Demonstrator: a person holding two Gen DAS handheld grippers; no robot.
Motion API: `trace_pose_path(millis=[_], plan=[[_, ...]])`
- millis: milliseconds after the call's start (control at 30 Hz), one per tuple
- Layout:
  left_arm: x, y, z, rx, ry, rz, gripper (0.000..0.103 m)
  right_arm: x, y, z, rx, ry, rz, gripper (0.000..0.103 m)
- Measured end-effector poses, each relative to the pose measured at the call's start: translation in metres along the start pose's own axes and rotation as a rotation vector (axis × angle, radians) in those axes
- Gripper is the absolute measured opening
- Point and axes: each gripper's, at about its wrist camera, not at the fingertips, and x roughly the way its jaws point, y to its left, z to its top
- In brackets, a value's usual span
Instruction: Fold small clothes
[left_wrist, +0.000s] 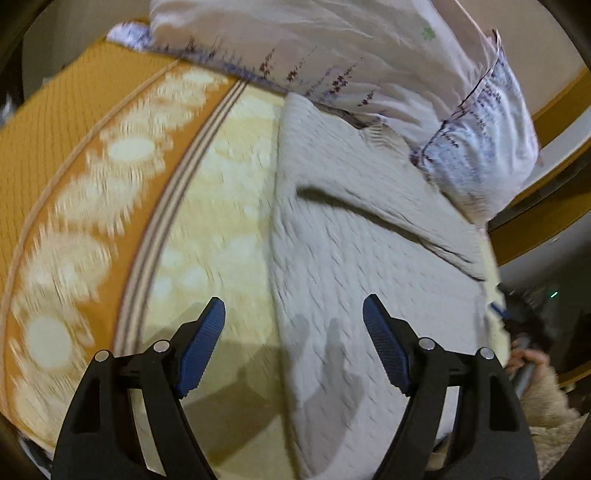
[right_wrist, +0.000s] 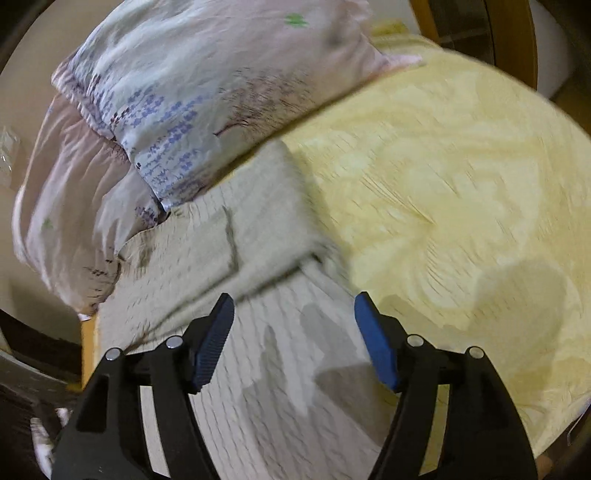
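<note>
A pale grey knitted garment (left_wrist: 354, 229) lies spread on a yellow patterned bed cover (left_wrist: 218, 229), with one flap folded over its upper part. In the left wrist view my left gripper (left_wrist: 293, 314) hovers over the garment's left edge, jaws wide apart with nothing between the blue pads. The right wrist view shows the same garment (right_wrist: 236, 258) on the yellow cover (right_wrist: 443, 177). My right gripper (right_wrist: 293, 310) hangs above the garment's lower part, jaws apart and empty. Both views are blurred by motion.
A pinkish floral quilt (left_wrist: 332, 48) is bunched at the head of the garment, seen also as the quilt (right_wrist: 177, 85) in the right wrist view. An orange border (left_wrist: 85, 122) runs along the cover's left. A hand (left_wrist: 524, 360) and a furry sleeve sit at the right edge.
</note>
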Motion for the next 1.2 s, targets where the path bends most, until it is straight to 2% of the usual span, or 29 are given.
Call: trace_pose_path(millis=[133, 167, 233, 367, 400, 467, 600, 667, 800, 967, 1100, 1200], plan=[[0.001, -0.001, -0.016, -0.041, 0.006, -0.022, 0.076, -0.005, -0.033, -0.001, 0.077, 0.057, 0.050, 0.059], [0.000, -0.002, -0.018, -0.045, -0.002, -0.024, 0.076, -0.007, -0.039, -0.002, 0.085, 0.063, 0.070, 0.054], [-0.003, -0.002, -0.023, -0.077, -0.004, -0.054, 0.075, -0.010, -0.048, -0.006, 0.094, 0.083, 0.116, 0.053], [-0.006, -0.003, -0.036, -0.126, 0.002, -0.123, 0.070, -0.010, -0.052, -0.014, 0.088, 0.149, 0.204, 0.051], [-0.005, -0.003, -0.039, -0.140, 0.014, -0.155, 0.064, -0.009, -0.053, -0.017, 0.086, 0.177, 0.237, 0.050], [-0.002, -0.005, -0.047, -0.166, 0.038, -0.199, 0.062, -0.005, -0.052, -0.027, 0.079, 0.238, 0.301, 0.047], [-0.002, -0.014, -0.064, -0.173, 0.062, -0.270, 0.062, -0.001, -0.049, -0.045, 0.061, 0.320, 0.374, 0.044], [-0.001, -0.016, -0.072, -0.182, 0.090, -0.300, 0.062, 0.000, -0.046, -0.056, 0.044, 0.365, 0.395, 0.040], [-0.004, -0.019, -0.083, -0.188, 0.128, -0.327, 0.062, -0.003, -0.043, -0.078, 0.002, 0.438, 0.419, 0.037], [-0.009, -0.020, -0.092, -0.185, 0.171, -0.324, 0.062, -0.011, -0.038, -0.099, -0.053, 0.516, 0.427, 0.031], [-0.012, -0.029, -0.094, -0.123, 0.197, -0.285, 0.062, -0.013, -0.032, -0.106, -0.097, 0.531, 0.424, 0.026], [-0.010, -0.037, -0.092, -0.084, 0.204, -0.235, 0.062, -0.014, -0.026, -0.108, -0.128, 0.521, 0.418, 0.013]])
